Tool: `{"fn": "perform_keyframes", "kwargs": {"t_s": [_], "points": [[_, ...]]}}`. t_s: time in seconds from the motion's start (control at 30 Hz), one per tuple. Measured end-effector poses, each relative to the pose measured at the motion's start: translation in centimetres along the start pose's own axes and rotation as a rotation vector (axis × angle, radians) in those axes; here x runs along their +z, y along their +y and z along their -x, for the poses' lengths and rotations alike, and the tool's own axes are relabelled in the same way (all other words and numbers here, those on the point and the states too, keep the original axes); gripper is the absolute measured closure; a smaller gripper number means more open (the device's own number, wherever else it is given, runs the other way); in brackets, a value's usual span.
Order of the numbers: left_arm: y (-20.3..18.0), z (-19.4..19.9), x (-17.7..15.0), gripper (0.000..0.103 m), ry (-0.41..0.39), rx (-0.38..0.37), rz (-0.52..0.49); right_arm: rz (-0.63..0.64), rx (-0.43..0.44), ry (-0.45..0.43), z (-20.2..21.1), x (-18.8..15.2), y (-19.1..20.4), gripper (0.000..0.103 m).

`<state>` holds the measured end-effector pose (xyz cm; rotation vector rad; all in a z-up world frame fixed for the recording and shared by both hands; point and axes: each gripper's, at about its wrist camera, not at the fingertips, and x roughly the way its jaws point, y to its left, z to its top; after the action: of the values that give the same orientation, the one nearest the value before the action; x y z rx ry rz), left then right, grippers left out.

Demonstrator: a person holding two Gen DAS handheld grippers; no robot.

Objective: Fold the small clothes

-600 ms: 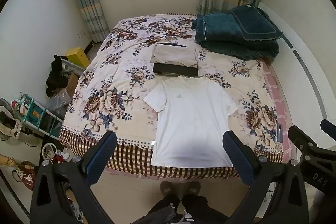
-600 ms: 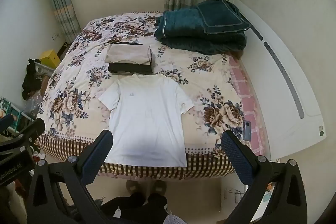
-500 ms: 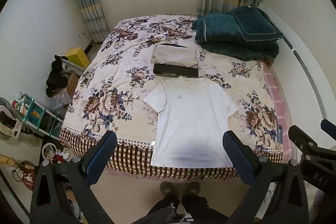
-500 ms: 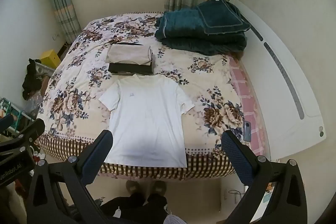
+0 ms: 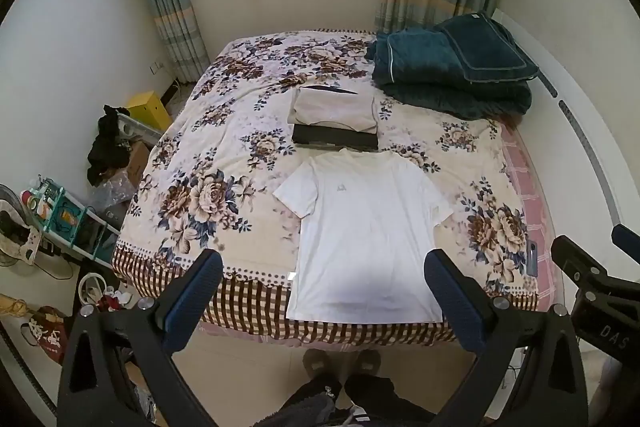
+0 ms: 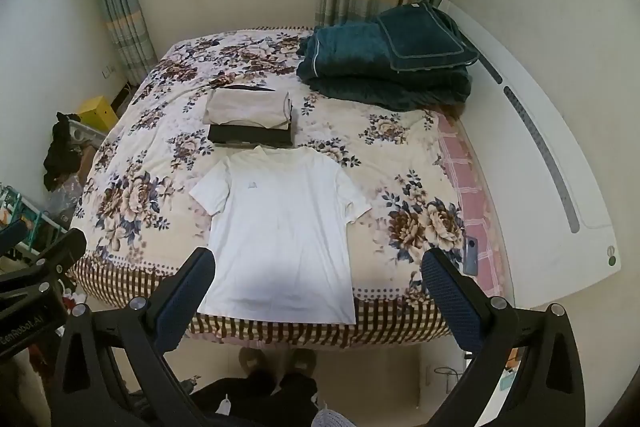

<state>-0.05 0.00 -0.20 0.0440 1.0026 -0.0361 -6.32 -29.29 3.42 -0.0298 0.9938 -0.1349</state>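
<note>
A white short-sleeved cotton T-shirt (image 5: 366,235) lies flat, unfolded, at the near edge of the floral-covered bed (image 5: 224,155). The left gripper (image 5: 322,297) and right gripper (image 6: 316,293) hover above, jaws spread wide, holding nothing.

One white T-shirt (image 5: 366,235), two folded garments (image 5: 334,119), one teal quilt (image 5: 452,75)

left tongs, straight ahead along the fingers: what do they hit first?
Most likely the flat white short-sleeved T-shirt spread on the floral bedspread. The left tongs are open, empty and aimed down at its lower half; nothing shows in between. Depth is uncertain through the fisheye.
</note>
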Motion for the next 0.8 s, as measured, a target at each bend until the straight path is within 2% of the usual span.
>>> {"fn": "perform_keyframes", "kwargs": {"t_s": [0.43, 0.8], "points": [[-1.4, -1.2, 1.3, 0.0, -0.006, -0.003, -0.001, -0.001, -0.003, -0.005, 0.4, 0.1, 0.3, 0.0], [-1.1, -0.4, 2.0, 0.0, -0.011, -0.014, 0.0, 0.003, -0.004, -0.01, 0.4, -0.4, 0.2, 0.0]]}}
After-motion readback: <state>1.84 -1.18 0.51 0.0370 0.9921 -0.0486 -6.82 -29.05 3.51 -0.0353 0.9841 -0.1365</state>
